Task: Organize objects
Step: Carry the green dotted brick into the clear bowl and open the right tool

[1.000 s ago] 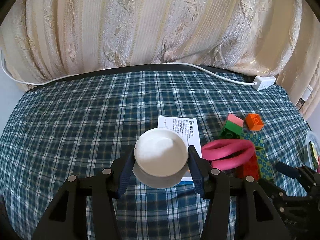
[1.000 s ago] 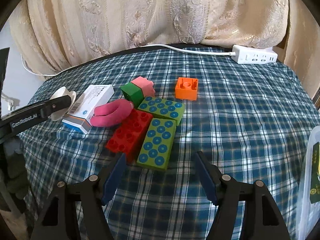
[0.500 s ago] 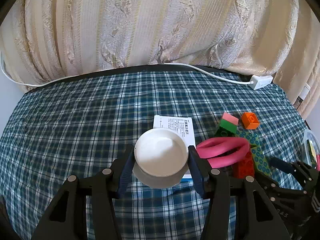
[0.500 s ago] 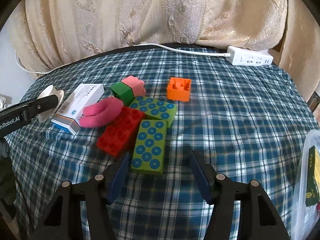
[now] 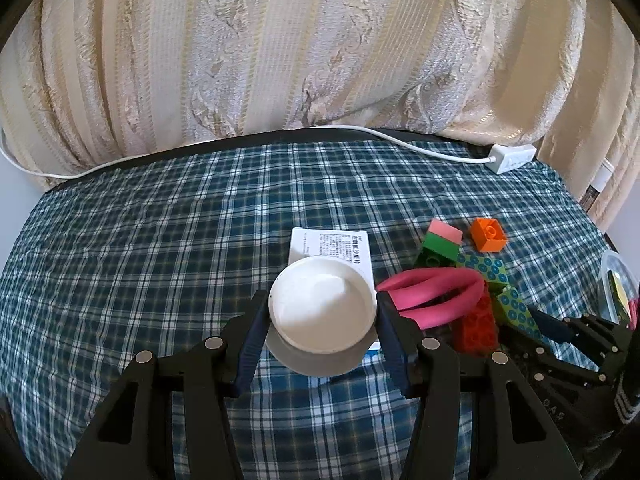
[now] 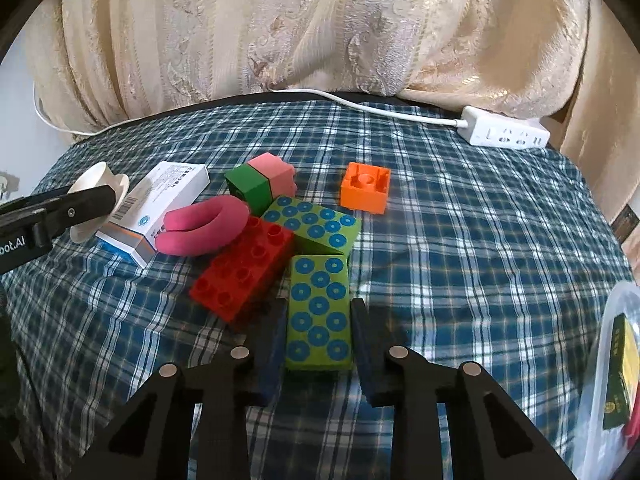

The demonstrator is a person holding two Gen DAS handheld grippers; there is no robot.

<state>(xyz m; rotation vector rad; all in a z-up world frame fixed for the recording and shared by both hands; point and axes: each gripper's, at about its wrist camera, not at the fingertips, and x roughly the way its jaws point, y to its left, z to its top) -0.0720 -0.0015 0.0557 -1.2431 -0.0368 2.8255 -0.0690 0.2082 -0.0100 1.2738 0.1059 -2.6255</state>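
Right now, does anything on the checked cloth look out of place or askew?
Yes. The blocks lie in a loose heap: the red block sits tilted with one end propped on a green dotted block, and the pink ring leans against the white box. The orange block lies upside down, hollow side up.

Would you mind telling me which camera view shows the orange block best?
The right wrist view: the orange block sits unobstructed on the plaid cloth, its hollow face plainly visible. The left wrist view shows it smaller, far right, with curved distortion.
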